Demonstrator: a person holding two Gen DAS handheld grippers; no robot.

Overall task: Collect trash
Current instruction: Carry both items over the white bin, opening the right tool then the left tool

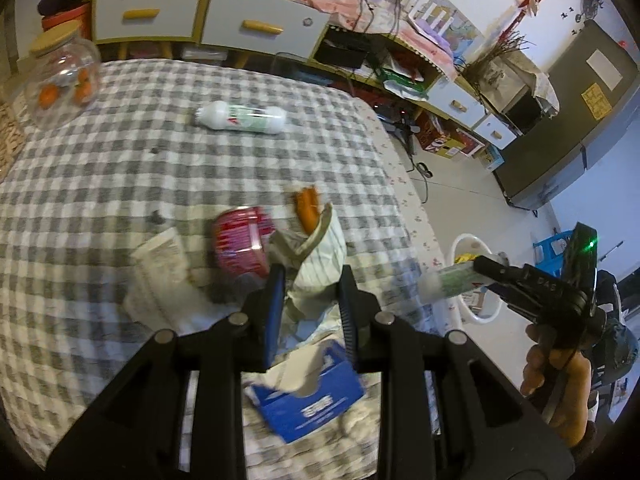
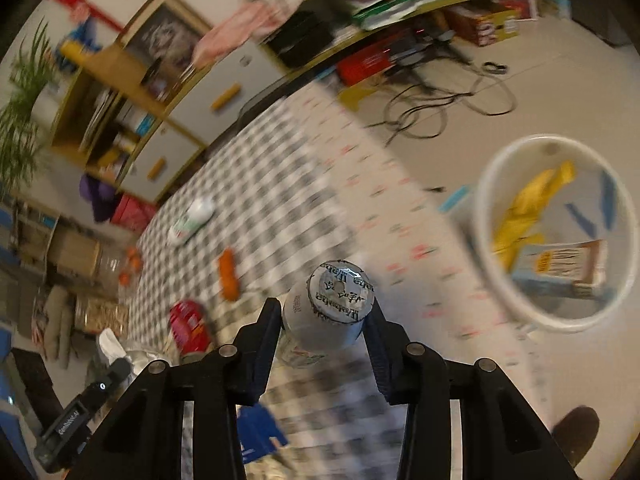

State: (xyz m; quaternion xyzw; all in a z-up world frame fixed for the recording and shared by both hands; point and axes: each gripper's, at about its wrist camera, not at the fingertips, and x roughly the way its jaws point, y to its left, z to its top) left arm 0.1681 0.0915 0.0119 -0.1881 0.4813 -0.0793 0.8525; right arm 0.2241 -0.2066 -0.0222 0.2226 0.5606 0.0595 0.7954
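**White bottle clamped, bin in sight**

Foil-topped and white, that small drink bottle [image 2: 329, 312] sits squeezed between your right gripper's [image 2: 324, 320] pads, lid facing the lens. I'd say you hold it by the body so it drops clean into the white bin [image 2: 486, 216] off the table's edge, where a yellow wrapper [image 2: 528, 208] and a flat carton [image 2: 568, 268] already lie. The foil's print looks like "Wahaha", mirrored and blurred, so take that loosely.

Your left gripper [image 1: 312, 280] is pinched on crumpled striped paper [image 1: 320, 256] over the checked tablecloth [image 1: 100, 168]. A red can [image 1: 240, 240], a second white bottle [image 1: 240, 118], an orange scrap [image 1: 306, 210] and a blue tissue box [image 1: 312, 404] wait there; their lettering is too smeared to read.
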